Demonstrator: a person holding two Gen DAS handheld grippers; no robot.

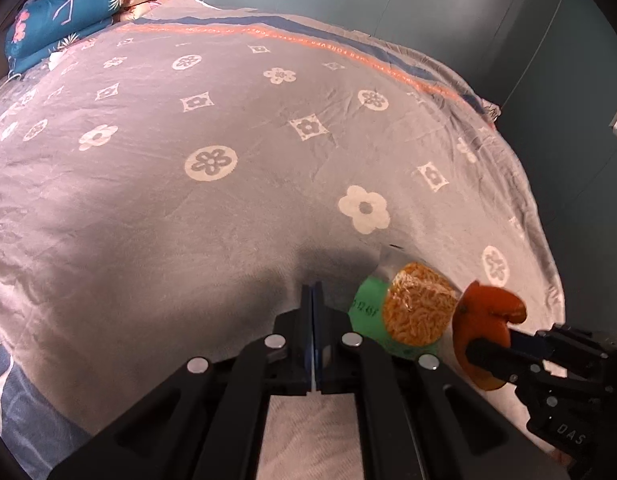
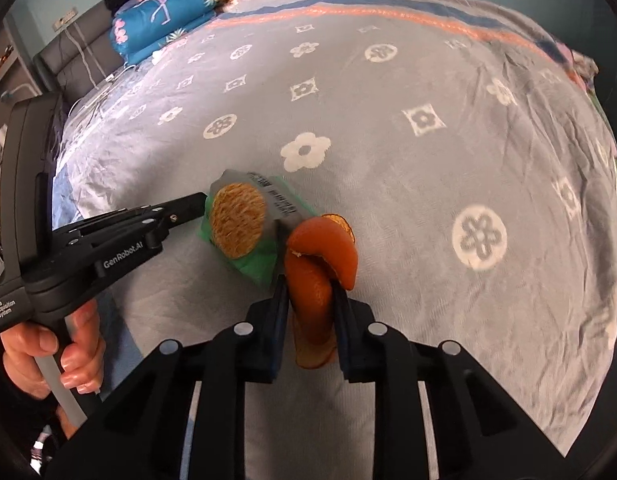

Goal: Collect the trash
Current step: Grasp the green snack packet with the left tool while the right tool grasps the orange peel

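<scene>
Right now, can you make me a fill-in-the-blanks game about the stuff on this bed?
1. The right gripper squeezes a curled piece of ____ peel.
2. The dry noodle cake sits in a clear-windowed ____ plastic packet.
3. The left gripper has its jaws ____, empty.
4. The grey bedspread is printed with white ____.

Missing words: orange; green; shut; flowers

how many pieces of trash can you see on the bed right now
2: a green noodle packet lying on the bedspread at the left gripper tip, and an orange peel beside it, clamped in the right gripper.
</scene>
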